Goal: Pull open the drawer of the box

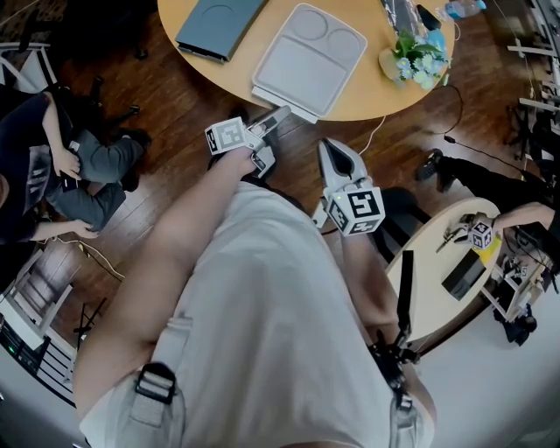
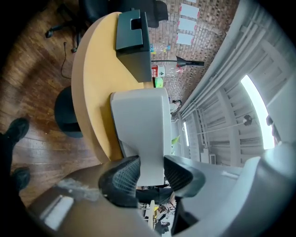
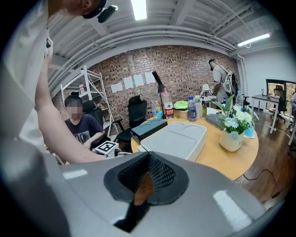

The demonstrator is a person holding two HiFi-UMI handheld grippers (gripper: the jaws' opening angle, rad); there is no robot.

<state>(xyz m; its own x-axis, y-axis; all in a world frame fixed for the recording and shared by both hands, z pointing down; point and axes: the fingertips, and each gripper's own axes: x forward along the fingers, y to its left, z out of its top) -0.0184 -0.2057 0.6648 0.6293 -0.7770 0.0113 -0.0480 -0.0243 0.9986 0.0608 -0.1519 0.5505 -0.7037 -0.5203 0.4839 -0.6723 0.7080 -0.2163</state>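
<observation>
While white box sits upper centre on round table, left gripper: clamped on drawer lip.
Right gripper: clenched, empty, lower centre.

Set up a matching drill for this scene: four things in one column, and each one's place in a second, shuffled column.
Things:
1. light grey box
2. dark blue-grey box
3. vase of flowers
4. left gripper

Places:
A. right side of the round table in the head view
B. one jaw on each side of the light grey box's near end
C. at the table's near edge, in the middle
D. on the table, left of the light grey box in the head view

Pairs: 1-C, 2-D, 3-A, 4-B
</observation>
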